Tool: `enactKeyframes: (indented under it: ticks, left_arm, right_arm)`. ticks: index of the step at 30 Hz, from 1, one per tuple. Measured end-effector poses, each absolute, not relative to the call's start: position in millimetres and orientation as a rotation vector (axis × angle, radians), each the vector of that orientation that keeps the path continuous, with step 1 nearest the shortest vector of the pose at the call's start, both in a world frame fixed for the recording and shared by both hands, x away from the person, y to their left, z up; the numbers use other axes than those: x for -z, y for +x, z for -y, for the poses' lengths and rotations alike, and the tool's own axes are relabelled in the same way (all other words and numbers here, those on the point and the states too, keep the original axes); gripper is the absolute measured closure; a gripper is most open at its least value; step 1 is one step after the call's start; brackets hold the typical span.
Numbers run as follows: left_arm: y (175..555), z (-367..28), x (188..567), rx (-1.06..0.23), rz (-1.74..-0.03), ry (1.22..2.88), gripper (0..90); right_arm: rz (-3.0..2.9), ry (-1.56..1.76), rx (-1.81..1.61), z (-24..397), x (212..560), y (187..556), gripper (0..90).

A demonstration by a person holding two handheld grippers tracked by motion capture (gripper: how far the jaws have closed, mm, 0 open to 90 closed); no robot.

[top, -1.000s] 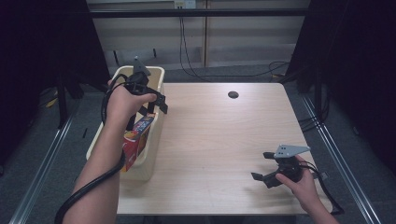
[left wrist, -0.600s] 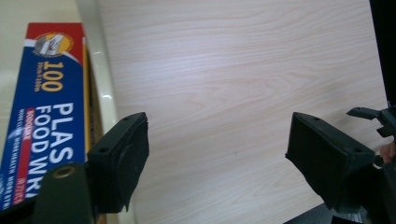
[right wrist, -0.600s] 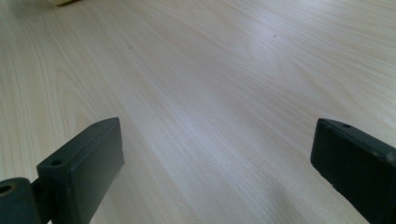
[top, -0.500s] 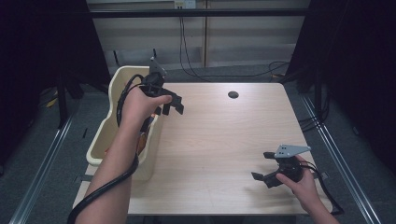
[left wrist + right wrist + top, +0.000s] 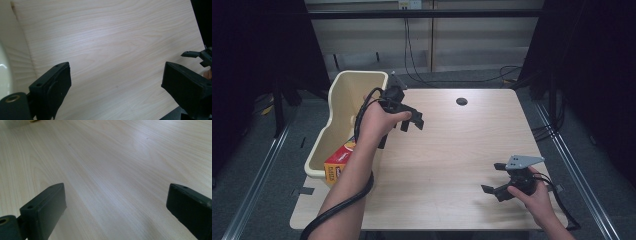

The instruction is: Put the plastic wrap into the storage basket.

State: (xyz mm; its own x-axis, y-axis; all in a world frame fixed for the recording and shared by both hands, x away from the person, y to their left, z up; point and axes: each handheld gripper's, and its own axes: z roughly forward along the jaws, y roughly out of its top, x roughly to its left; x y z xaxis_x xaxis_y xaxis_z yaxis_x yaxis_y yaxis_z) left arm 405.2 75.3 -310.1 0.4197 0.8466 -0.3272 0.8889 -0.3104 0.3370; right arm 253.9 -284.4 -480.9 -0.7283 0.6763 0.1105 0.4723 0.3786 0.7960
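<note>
Left claw [image 5: 411, 121] over the bench [image 5: 452, 150], jaws wide and just been opening, nothing between them; cream bin [image 5: 343, 95] just beside it on its outer side, with the orange box [image 5: 337, 162] lying in the bin's near end. Right claw [image 5: 498, 181] well apart near the bench's front edge, jaws spread wide, empty.

Pale wooden table [image 5: 452, 150]; dark curtains [image 5: 257, 60]; grey floor [image 5: 262, 170]

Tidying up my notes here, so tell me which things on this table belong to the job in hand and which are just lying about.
In the job:
- cream plastic bin
- orange-yellow cardboard box inside it
- left claw, open, empty

Lying about:
- right claw, open
- dark round hole in the table
</note>
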Motion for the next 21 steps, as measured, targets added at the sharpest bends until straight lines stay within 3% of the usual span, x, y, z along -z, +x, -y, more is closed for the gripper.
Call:
enactKeyframes:
  ticks: [21]
  left_arm:
    - [393, -51, 346, 0.143, -1.357, 2.275, 9.0]
  right_arm:
    - [-2.405, 1.027, -1.244, 286, 485, 256, 2.6]
